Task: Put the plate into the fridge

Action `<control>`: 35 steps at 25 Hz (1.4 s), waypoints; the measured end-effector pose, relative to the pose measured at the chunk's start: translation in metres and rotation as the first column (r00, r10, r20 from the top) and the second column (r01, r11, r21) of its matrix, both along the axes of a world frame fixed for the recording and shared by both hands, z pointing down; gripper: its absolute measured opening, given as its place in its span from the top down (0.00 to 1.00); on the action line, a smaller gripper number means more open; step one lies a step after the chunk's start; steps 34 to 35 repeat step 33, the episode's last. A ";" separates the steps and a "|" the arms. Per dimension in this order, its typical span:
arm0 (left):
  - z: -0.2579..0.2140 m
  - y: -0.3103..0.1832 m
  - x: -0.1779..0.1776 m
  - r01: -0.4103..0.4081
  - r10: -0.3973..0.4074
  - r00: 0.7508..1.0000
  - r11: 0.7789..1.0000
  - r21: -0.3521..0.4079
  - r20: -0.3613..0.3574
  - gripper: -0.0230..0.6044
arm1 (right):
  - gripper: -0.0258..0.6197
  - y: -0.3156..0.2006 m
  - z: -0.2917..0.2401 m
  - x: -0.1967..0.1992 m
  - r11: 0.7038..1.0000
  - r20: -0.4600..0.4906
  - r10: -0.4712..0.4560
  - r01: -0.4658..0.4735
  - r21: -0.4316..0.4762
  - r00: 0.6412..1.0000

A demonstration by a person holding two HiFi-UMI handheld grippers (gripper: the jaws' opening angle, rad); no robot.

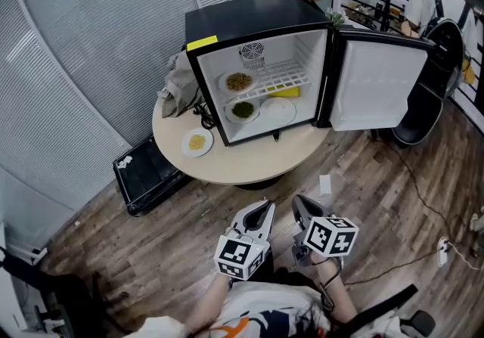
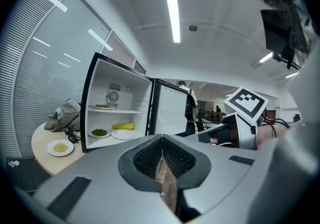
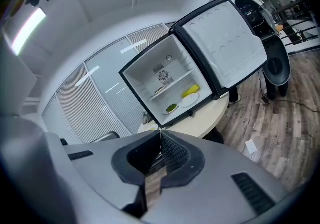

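Black mini fridge with a white interior (image 1: 249,19) stands on a round beige table (image 1: 249,166), its door (image 1: 378,85) swung wide to the right. The small white plate of pale yellow food (image 1: 197,142) sits on the tabletop outside the fridge, just beside its lower left corner, near a tangle of black cable (image 1: 203,113) and a crumpled grey cloth (image 1: 179,83). Inside, a white plate of yellowish food (image 1: 239,82) rests on the white wire shelf (image 1: 283,75). Below the shelf lie a white plate of green food (image 1: 243,110), an empty white plate (image 1: 278,110) and a yellow item (image 1: 286,91) towards the back. Both grippers are held low, close to the person's body and well apart from the table, over the wooden plank floor (image 1: 151,246). The left gripper (image 1: 261,209) has its jaws pressed together with nothing between them; the right gripper (image 1: 301,203) is likewise fully closed and empty. A black case (image 1: 147,170) lies on the floor beside the table, and a scrap of white paper (image 1: 325,184) lies near the table's foot. A person in a white shirt (image 1: 427,0) stands behind the open door
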State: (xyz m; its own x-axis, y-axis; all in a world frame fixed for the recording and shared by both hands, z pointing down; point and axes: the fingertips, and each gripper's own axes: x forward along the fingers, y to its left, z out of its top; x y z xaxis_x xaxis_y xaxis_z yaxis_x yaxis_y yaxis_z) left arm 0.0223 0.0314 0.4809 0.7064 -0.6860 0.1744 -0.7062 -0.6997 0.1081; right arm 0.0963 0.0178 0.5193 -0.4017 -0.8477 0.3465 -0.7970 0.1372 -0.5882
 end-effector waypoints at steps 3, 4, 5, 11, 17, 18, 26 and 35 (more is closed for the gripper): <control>-0.001 0.004 -0.004 0.007 -0.007 1.000 1.000 0.003 0.002 0.94 | 0.93 0.005 0.002 -0.008 1.000 0.003 -0.029 0.029 -0.007 1.000; -0.001 0.006 -0.006 0.011 -0.011 1.000 1.000 0.004 0.001 0.94 | 0.93 0.006 0.002 -0.010 0.999 0.001 -0.035 0.035 -0.007 0.999; -0.001 0.006 -0.008 0.015 -0.015 1.000 1.000 0.005 0.000 0.94 | 0.93 0.007 0.001 -0.010 0.999 -0.004 -0.035 0.035 -0.005 0.999; -0.004 0.011 -0.017 0.039 -0.039 0.999 0.999 0.012 -0.004 0.94 | 0.93 0.010 -0.002 -0.016 0.999 -0.010 -0.051 0.051 -0.001 0.999; -0.006 0.014 -0.024 0.055 -0.054 0.998 0.998 0.019 -0.012 0.94 | 0.93 0.014 -0.003 -0.021 0.998 -0.011 -0.062 0.062 0.000 0.998; -0.007 0.014 -0.025 0.055 -0.054 0.998 0.998 0.020 -0.014 0.94 | 0.93 0.015 -0.003 -0.021 0.998 -0.011 -0.062 0.062 0.000 0.998; -0.013 0.019 -0.021 0.037 -0.036 0.999 0.999 0.033 -0.028 0.94 | 0.93 0.018 -0.003 -0.018 0.998 -0.020 -0.056 0.056 -0.004 0.998; -0.017 0.019 -0.025 0.052 -0.050 0.998 0.997 0.054 -0.039 0.94 | 0.93 0.014 -0.007 -0.015 0.998 -0.032 -0.056 0.057 0.015 0.998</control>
